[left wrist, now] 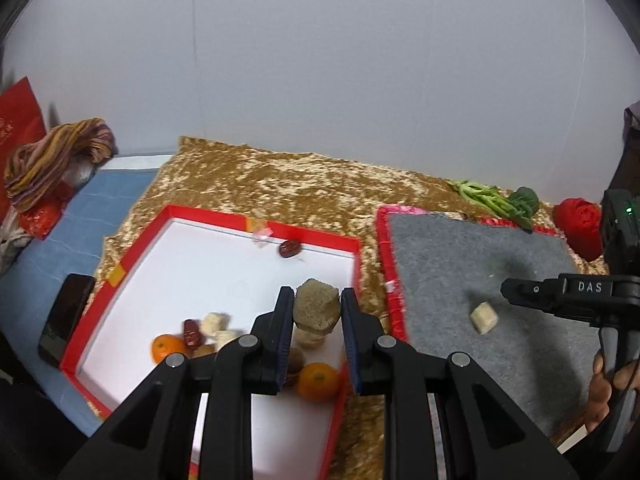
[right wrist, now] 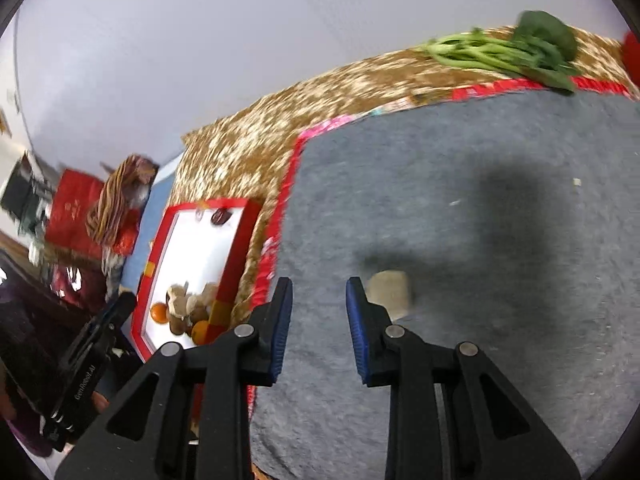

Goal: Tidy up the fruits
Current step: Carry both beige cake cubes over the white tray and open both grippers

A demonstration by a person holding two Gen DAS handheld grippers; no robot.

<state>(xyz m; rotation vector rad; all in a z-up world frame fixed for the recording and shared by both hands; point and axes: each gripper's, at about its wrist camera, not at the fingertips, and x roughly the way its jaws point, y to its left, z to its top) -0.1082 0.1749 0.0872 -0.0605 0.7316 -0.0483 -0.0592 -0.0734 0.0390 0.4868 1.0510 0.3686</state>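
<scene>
Against pale wall, above red-rimmed white tray (left wrist: 208,216): left gripper (left wrist: 317,304) jaws pinching brown spongy cake-like cube (left wrist: 316,306), probably light, crumbly; best squeezed gently on flat sides. Right gripper (right wrist: 319,292) jaws narrowly apart, holding nothing.

A striped cloth (left wrist: 60,156) is bundled at the far left beside a red bag (left wrist: 18,120). A dark phone (left wrist: 66,318) lies on the blue cover (left wrist: 116,196). Leafy green stalks (left wrist: 500,200) rest on the golden spread (left wrist: 280,184), near a red bundle (left wrist: 580,228).
</scene>
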